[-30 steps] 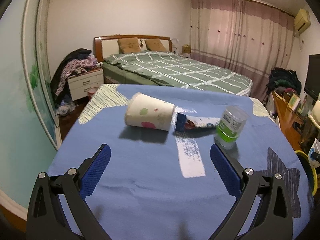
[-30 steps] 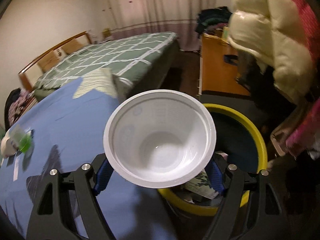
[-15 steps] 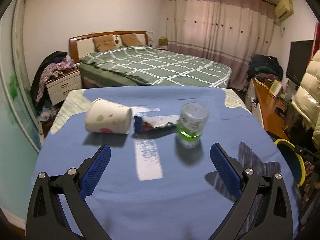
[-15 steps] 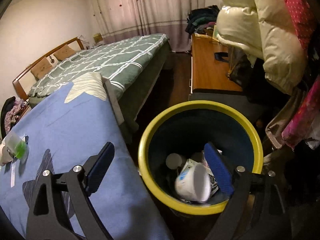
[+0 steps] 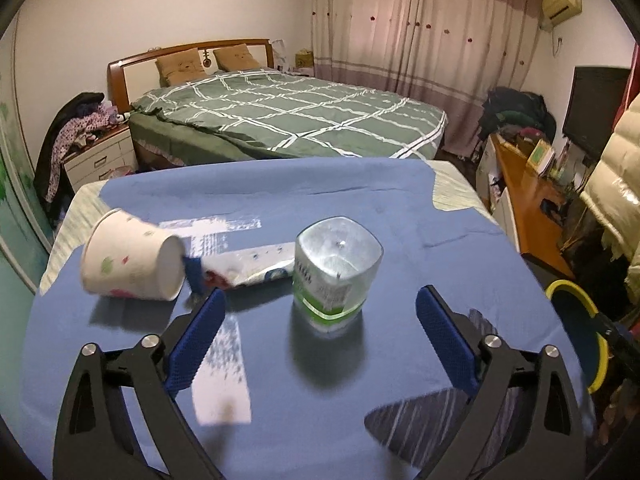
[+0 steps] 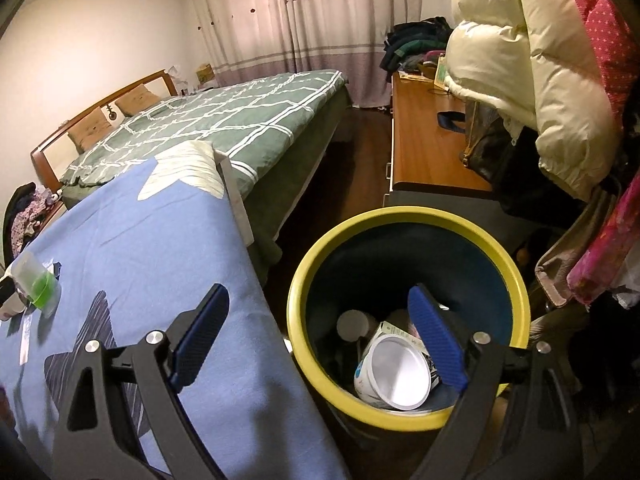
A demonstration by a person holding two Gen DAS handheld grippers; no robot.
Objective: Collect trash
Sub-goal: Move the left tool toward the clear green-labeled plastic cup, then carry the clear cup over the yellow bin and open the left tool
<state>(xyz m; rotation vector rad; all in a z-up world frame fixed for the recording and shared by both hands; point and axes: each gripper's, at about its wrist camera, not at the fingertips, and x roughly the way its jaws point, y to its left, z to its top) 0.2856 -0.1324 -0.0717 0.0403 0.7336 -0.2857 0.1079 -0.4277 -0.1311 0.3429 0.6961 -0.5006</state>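
Three pieces left on the table.
Cup (image 5: 132, 266), wrapper (image 5: 248, 266) and bottle (image 5: 336, 276) wait; a bowl (image 6: 394, 376) lies in the bin (image 6: 408, 216). Both tongs, left (image 5: 320, 336) and right (image 6: 318, 342), gape empty.

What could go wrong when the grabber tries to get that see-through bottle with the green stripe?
The left gripper is open with the plastic bottle standing just ahead between its fingers. The bottle looks light and empty, so a bump from one finger could tip it or send it rolling. The paper cup and wrapper lie close beside it, so a wide reach might knock them too. The bin sits off the table's edge; a drop could miss.
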